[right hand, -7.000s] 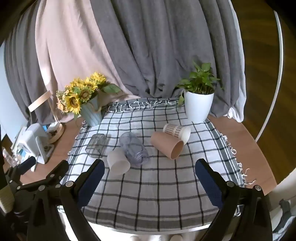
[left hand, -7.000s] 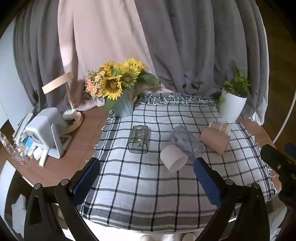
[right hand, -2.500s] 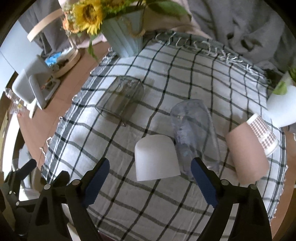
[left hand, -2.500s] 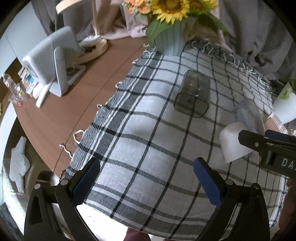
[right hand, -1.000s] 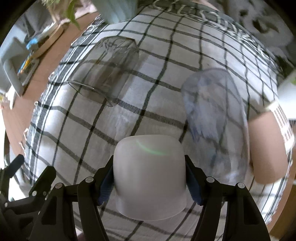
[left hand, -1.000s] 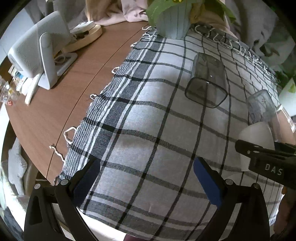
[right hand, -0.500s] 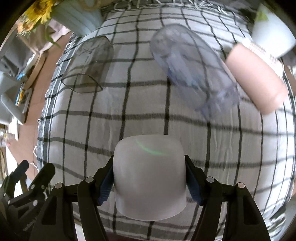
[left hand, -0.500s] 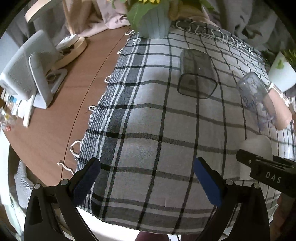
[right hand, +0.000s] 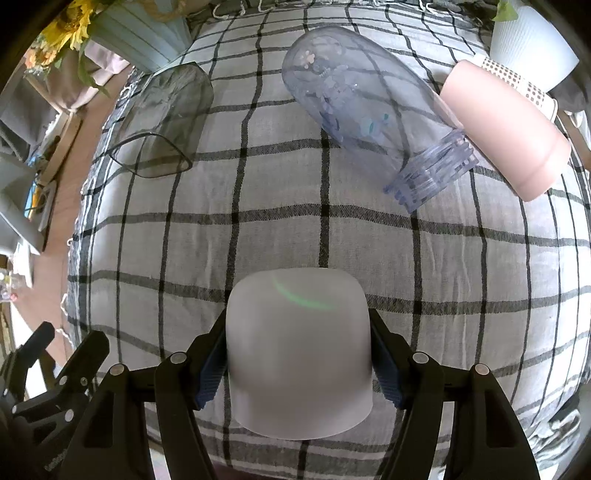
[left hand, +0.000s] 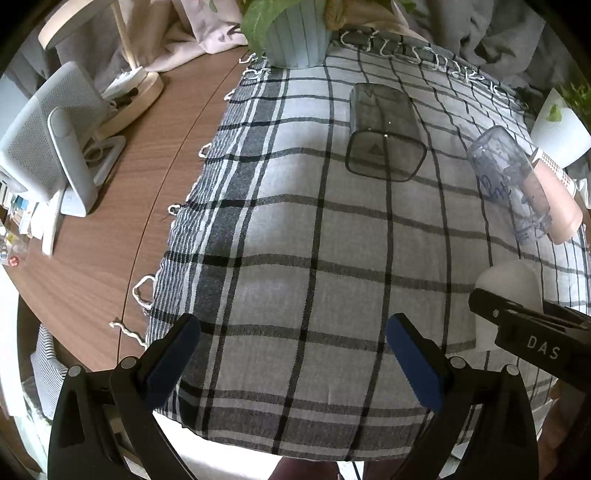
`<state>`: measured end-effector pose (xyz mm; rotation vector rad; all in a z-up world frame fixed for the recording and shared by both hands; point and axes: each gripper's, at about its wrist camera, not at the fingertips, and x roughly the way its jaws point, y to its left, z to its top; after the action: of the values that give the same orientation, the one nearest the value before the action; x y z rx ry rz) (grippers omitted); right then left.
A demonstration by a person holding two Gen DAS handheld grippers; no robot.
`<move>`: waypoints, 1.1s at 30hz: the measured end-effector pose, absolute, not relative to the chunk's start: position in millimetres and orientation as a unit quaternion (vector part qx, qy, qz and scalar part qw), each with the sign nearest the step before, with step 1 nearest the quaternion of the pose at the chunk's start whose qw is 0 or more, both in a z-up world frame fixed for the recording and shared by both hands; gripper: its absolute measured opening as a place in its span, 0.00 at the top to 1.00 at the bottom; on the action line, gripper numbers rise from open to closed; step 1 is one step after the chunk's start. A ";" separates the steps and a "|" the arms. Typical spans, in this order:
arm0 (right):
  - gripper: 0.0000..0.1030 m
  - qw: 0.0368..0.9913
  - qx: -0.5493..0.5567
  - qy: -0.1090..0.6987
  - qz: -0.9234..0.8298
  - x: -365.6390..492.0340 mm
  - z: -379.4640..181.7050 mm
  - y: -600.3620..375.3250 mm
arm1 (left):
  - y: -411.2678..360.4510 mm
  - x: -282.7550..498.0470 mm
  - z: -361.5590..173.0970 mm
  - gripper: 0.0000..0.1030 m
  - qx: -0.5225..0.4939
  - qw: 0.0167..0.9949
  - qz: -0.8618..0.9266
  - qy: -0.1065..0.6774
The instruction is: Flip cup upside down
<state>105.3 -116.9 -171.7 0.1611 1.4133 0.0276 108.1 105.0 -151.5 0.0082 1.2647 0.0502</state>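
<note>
My right gripper [right hand: 298, 363] is shut on a white cup [right hand: 298, 350], its closed bottom facing away from me, held over the checked cloth [right hand: 461, 280] near its front. In the left wrist view the same white cup [left hand: 508, 286] shows at the right edge, held in the right gripper with its closed end up. My left gripper [left hand: 291, 349] is open and empty above the cloth's front left part.
On the cloth lie a dark square clear cup [right hand: 162, 122], a bluish clear bottle [right hand: 365, 110], a pink cup [right hand: 502, 136] and a dotted paper cup [right hand: 517, 79]. A white plant pot [right hand: 532, 48], a blue vase [left hand: 295, 33] and a grey speaker [left hand: 48, 140] stand around.
The right gripper closed on the white cup, lifted it and drew it toward the cloth's front, turning it bottom up. The left gripper stayed open and drifted slightly.
</note>
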 end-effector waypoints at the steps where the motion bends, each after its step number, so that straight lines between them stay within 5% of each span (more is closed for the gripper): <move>1: 0.33 0.760 0.076 0.646 0.016 114.3 -174.4 -110.8 | 104.2 107.8 -150.9 0.00 0.003 0.806 0.024 0.591; 13: 0.23 0.790 0.112 0.603 0.018 92.8 -130.4 -129.6 | 79.5 104.6 -124.2 0.00 -0.007 0.816 0.002 0.578; 33: 0.22 0.796 0.187 0.571 -0.075 71.2 -109.2 -237.7 | -27.8 142.6 -136.9 0.01 0.003 0.769 -0.096 0.632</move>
<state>71.2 -237.7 -109.2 0.4019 1.2274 -0.1620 142.6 -27.8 -136.9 0.0060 1.3724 -0.2076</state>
